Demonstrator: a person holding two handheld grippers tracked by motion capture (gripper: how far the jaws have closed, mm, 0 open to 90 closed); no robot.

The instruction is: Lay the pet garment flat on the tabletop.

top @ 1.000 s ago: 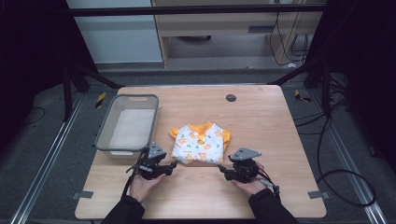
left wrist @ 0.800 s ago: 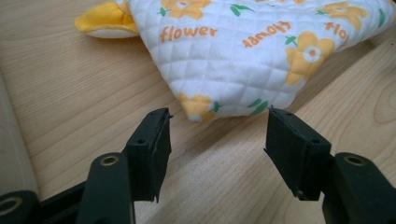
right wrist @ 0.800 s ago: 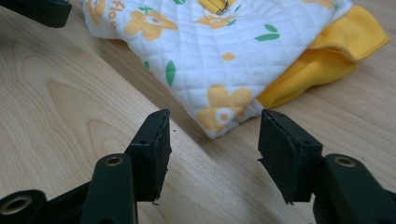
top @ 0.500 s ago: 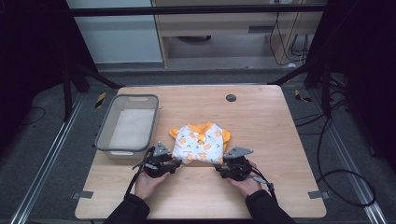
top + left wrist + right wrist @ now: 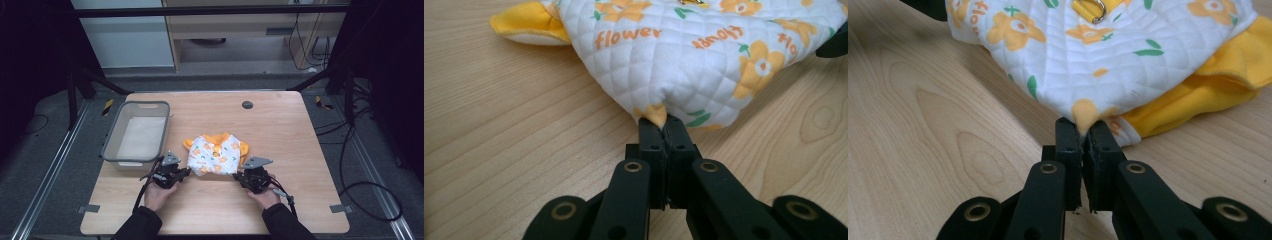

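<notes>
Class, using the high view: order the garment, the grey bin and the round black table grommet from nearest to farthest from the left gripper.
From the left gripper:
1. Garment, pinched at its near corner, just right of it.
2. Grey bin, close by on the left, slightly farther back.
3. Grommet, far back and to the right.

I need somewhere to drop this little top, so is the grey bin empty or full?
Empty. The high view shows the bin with its pale bare floor, while the top lies on the table beside it.

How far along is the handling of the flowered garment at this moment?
Done: both grips are made. The left gripper and right gripper, whose jaws have just been closing, each pinch a near corner of the garment. It lies flat on the table. Lifting or folding hasn't started; the bin holds nothing.
</notes>
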